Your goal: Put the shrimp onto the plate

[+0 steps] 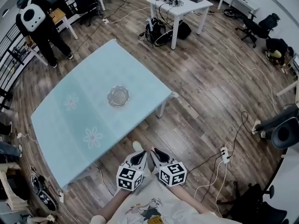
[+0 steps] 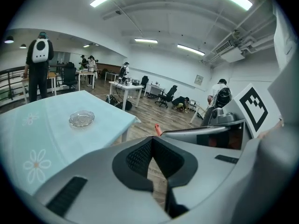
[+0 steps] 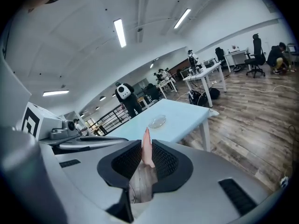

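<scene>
At the upper left of the head view a person with a panda backpack stands well clear of the pale blue table, which fills the left-centre of the frame. The glass plate sits alone near the table's middle, with nothing in it. Low in the frame, at bottom centre, you hold both tools close against your body, side by side and nearly touching. Both are over the wooden floor rather than over the table, and both noses point up the frame toward the table's near edge. Your left gripper has its jaws pressed together with nothing between them, as its own view shows. Just to its right, your right gripper is clamped on the shrimp. The shrimp stands upright between the pads, its pink tip poking above them and lining up with the plate farther off. So the shrimp is well apart from the plate. A white desk stands at the upper centre-right.
</scene>
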A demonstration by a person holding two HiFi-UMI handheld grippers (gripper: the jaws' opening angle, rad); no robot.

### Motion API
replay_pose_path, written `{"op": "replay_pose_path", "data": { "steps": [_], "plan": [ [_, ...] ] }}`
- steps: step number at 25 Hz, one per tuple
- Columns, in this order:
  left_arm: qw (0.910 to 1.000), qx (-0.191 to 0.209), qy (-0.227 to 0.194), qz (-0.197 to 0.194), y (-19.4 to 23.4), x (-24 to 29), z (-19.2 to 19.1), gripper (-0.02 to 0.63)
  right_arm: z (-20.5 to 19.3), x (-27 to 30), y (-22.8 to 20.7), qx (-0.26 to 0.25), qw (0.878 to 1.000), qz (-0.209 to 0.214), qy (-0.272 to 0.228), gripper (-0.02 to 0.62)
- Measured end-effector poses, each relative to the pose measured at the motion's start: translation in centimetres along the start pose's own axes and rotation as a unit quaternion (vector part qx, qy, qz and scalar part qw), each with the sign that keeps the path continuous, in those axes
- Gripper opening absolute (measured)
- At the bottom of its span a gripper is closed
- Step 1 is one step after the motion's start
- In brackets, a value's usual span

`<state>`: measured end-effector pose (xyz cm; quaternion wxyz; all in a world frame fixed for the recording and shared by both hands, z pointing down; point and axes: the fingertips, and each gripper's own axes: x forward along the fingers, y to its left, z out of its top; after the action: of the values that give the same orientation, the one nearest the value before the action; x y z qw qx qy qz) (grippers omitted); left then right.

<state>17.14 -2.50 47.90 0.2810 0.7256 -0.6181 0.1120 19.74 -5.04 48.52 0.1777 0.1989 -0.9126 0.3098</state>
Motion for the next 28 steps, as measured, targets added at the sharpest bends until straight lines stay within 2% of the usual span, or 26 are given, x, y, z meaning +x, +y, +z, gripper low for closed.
{"op": "replay_pose_path", "data": {
  "steps": [9, 16, 22, 25, 28],
  "plan": [
    [0.9988, -0.023, -0.036, 0.026, 11.0, 2.3, 7.5, 0.008, 7.5, 9.0, -0.6, -0.025, 1.000, 0.000, 0.006, 0.086],
    [0.9970, -0.024, -0.066, 0.030, 19.4, 2.5, 11.5, 0.008, 12.4, 17.5, 2.9, -0.066, 0.998, 0.020, -0.007, 0.086],
    [0.9959, -0.040, -0.065, 0.049, 24.6, 2.2, 11.5, 0.008, 14.8, 22.3, 4.8, -0.086, 0.996, 0.030, -0.019, 0.086],
    [0.9938, -0.060, -0.070, 0.061, 25.8, 2.5, 12.0, 0.008, 14.9, 23.2, 4.5, -0.084, 0.996, 0.034, -0.005, 0.086],
    [0.9930, -0.063, -0.074, 0.067, 26.4, 3.4, 11.5, 0.008, 14.6, 24.4, 3.7, -0.092, 0.995, 0.041, 0.002, 0.086]
  ]
}}
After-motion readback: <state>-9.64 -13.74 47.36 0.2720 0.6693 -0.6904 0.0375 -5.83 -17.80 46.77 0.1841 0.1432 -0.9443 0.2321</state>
